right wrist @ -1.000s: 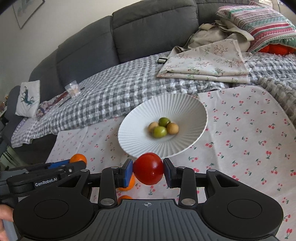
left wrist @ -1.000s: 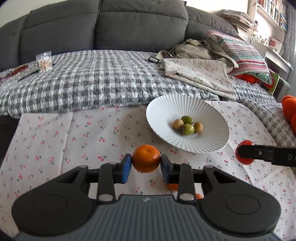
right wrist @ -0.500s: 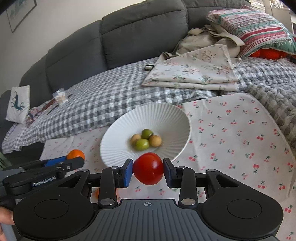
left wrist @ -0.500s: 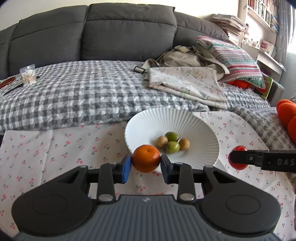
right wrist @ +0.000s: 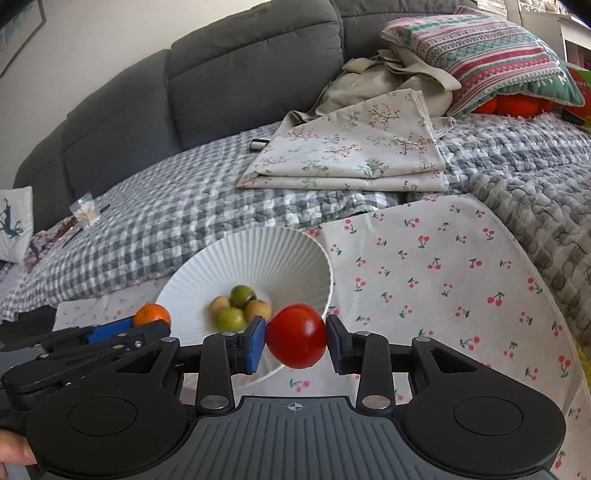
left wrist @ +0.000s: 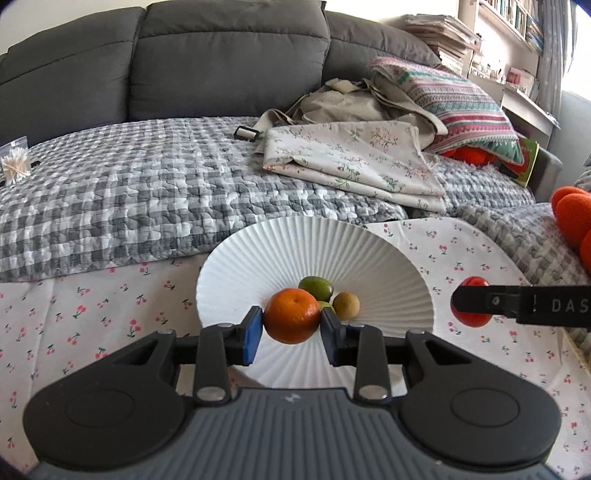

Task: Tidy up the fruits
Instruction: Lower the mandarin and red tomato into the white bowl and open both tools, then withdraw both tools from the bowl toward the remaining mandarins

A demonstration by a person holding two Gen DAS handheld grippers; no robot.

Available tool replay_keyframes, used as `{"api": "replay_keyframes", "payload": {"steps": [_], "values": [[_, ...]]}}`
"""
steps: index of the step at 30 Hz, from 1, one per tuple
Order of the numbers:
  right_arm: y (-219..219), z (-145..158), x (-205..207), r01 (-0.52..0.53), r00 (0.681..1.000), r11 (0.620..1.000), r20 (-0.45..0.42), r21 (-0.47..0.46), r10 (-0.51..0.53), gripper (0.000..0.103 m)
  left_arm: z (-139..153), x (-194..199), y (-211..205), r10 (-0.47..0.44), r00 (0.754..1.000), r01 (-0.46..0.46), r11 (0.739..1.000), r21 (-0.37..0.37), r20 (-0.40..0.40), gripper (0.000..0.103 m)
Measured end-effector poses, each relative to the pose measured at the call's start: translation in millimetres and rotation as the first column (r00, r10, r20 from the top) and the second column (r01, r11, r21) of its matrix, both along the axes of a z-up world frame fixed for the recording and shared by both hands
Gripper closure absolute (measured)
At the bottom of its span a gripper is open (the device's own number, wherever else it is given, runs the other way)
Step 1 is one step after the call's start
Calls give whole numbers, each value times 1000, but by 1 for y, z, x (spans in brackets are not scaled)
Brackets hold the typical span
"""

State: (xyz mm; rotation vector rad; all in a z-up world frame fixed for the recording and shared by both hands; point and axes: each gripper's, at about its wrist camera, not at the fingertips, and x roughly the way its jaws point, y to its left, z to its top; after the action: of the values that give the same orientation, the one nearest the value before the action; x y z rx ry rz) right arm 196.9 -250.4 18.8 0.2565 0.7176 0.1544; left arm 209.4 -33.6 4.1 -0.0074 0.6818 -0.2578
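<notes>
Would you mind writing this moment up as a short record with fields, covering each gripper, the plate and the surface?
left gripper: shut on orange, over the plate
right gripper: shut on tomato, at the plate's near edge
plate: white, ribbed, holds four small fruits, two green and two tan
surface: cherry-print cloth
behind: folded floral cloth on checked blanket

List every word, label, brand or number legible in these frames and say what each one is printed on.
"DAS": white letters on the side of the right gripper's finger, cut off by the picture's edge.
Books and papers on the shelves: print too small and blurred to read.
Nothing else carries readable text; the left gripper shows no legible marking here.
</notes>
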Motion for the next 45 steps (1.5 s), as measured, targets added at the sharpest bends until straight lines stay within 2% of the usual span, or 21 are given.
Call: {"api": "replay_keyframes", "payload": {"steps": [8,13,18,19,22,26,28,30,37,45], "values": [[19,-14,26,-51,999,997,-4,-58,51,68,-23,12,-7,-23,999,24,999,37,-48,71],[34,-26,35,-92,996,991,-5,-96,92,68,-27,13,-11,-49,997,51,998,38,-54,70],[40,-33,40,-105,994,990,-4,-93,105,67,-30,11,-13,-59,997,62,997,47,-53,70],[40,-33,40,-104,995,990,-5,-91,104,67,-29,11,-12,-57,997,59,997,42,-55,68],[35,-33,42,-99,995,994,-18,-42,98,67,-26,9,-9,-43,998,45,999,30,-51,49],[24,-30,42,-77,997,996,-26,44,78,66,-20,5,-8,-34,999,36,999,39,-36,45],[21,-27,39,-63,998,995,-17,77,64,49,-17,4,-5,-21,999,22,999,26,-37,41],[21,-24,37,-67,998,993,-12,101,69,46,-14,1,-3,-16,999,16,1000,17,-37,40],[16,-9,21,-32,999,996,12,86,31,46,-1,-18,12,8,999,-7,1000,14,-33,40],[24,10,-10,-57,997,995,52,87,53,41,14,-40,34,43,998,-44,999,-25,-46,39]]}}
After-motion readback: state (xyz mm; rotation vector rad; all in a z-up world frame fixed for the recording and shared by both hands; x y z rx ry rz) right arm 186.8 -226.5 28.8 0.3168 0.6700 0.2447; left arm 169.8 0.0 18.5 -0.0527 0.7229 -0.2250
